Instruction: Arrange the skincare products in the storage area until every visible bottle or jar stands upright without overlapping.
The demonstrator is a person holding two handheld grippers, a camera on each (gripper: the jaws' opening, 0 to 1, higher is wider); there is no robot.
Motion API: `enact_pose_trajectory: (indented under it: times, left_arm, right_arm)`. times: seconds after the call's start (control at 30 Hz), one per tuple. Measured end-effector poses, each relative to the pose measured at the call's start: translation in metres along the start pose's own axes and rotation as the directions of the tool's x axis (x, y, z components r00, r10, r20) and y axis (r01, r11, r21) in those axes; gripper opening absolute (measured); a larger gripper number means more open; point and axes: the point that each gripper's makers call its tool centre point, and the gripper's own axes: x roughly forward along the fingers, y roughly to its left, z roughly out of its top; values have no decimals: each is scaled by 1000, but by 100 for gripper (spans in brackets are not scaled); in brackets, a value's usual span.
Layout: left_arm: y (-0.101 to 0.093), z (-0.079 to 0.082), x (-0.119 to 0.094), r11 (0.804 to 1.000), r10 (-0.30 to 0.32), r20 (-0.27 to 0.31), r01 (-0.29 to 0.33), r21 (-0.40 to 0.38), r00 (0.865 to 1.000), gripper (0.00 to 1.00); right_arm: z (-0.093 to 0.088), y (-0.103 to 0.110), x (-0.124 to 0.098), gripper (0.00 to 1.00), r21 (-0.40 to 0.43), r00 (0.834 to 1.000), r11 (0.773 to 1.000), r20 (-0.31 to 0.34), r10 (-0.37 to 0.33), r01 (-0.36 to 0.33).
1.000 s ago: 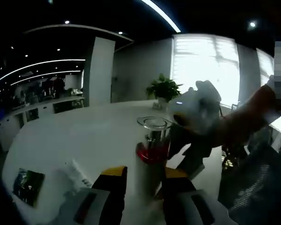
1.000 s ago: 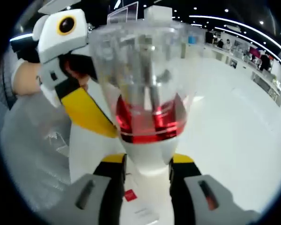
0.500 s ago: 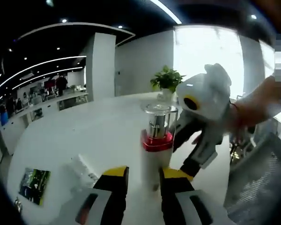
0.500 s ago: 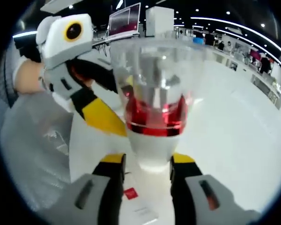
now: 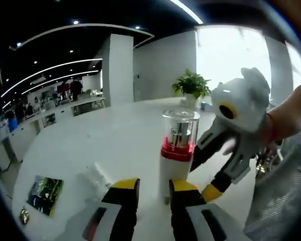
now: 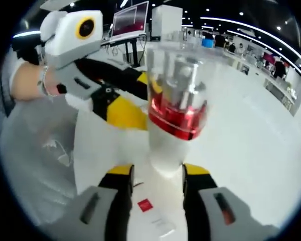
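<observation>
A white pump bottle (image 5: 174,170) with a red collar and a clear cap stands upright on the white table (image 5: 115,145). My left gripper (image 5: 154,188) is open, and the bottle's foot sits just past its right jaw, free of both jaws. In the right gripper view the bottle (image 6: 168,140) leans in the picture and rises from between the open jaws of my right gripper (image 6: 159,173), not pinched. The right gripper (image 5: 201,175) reaches in from the right beside the bottle. The left gripper (image 6: 140,103) shows behind the bottle's left side.
A green packet (image 5: 45,193) and a clear wrapper (image 5: 93,178) lie on the table to the left. Grey mesh material (image 5: 283,201) lies at the right, also seen as grey mesh (image 6: 35,160). A potted plant (image 5: 190,85) stands at the far edge. A red tag (image 6: 144,204) lies on white paper.
The bottle has drawn away from both cameras and looks smaller. The left gripper's jaws have come off the bottle's side and moved left of it in the right gripper view.
</observation>
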Motion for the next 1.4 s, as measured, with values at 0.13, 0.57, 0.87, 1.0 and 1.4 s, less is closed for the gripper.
enact_pose_trajectory:
  times: [0.13,0.57,0.87,1.0,1.4]
  left_arm:
    - [3,-1,2,1000,14,0,-14,-18,1000,23]
    - [-5,-9,0,998,-56,-59,55,-15,997,25]
    - [-21,-16,0,992,-113,-111,119,45,987,25]
    - [-21,-18,0,992,-107,-118,114,54,987,23]
    - [-20,-16,4,996,-84,-96,86,17,992,16]
  right_arm:
    - [-1,0,-3,36,11,1000,1000,8,-8,8]
    - [9,-2,-14,34,39,998,999,70,-4,1]
    - [11,-4,-16,32,13,998,1000,65,-3,2]
    - [12,-4,-18,30,20,997,1000,77,-5,4]
    - [12,-1,-18,29,31,997,999,81,-12,9]
